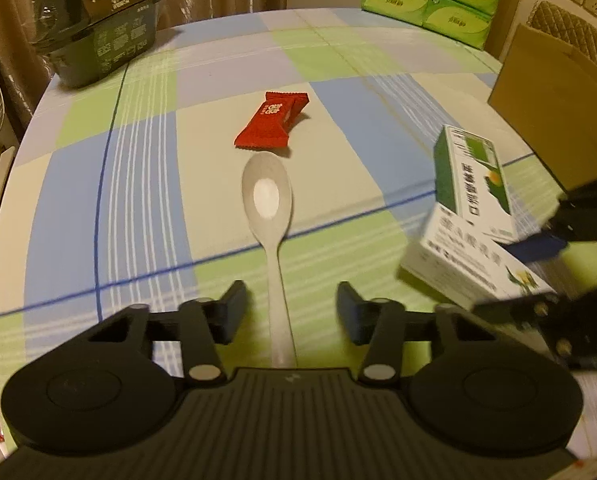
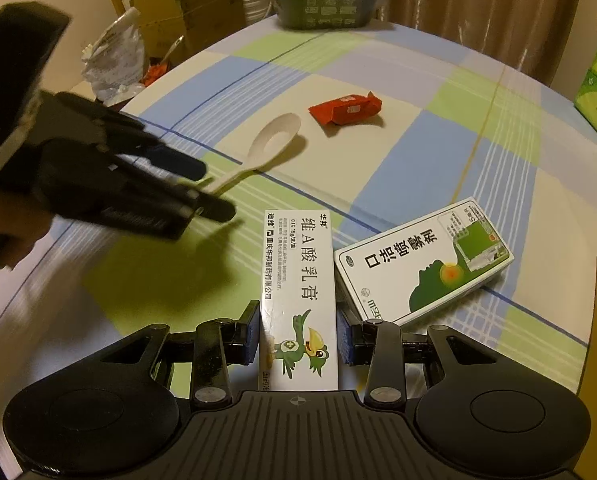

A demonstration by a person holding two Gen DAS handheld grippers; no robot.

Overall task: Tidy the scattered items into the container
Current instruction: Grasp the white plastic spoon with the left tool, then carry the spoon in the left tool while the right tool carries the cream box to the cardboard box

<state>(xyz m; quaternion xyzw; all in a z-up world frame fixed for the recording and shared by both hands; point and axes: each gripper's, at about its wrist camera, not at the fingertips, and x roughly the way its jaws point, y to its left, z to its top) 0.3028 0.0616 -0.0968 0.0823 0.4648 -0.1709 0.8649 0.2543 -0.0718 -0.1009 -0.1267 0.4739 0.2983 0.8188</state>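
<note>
A checked worktop (image 1: 146,160) carries the clutter. The left gripper (image 1: 290,312) straddles the spoon (image 1: 268,216), spread to grab; the right gripper (image 2: 298,334) brackets the cream box (image 2: 298,280), near the spoon, barely spread.

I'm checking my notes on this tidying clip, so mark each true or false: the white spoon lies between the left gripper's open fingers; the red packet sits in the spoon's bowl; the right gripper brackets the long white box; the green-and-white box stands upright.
1. The white plastic spoon lies between the left gripper's open fingers: true.
2. The red snack packet is in the spoon's bowl: false, it lies beyond it.
3. The right gripper brackets the long white carton: true.
4. The green-and-white box stands upright: false, it lies flat.
</note>
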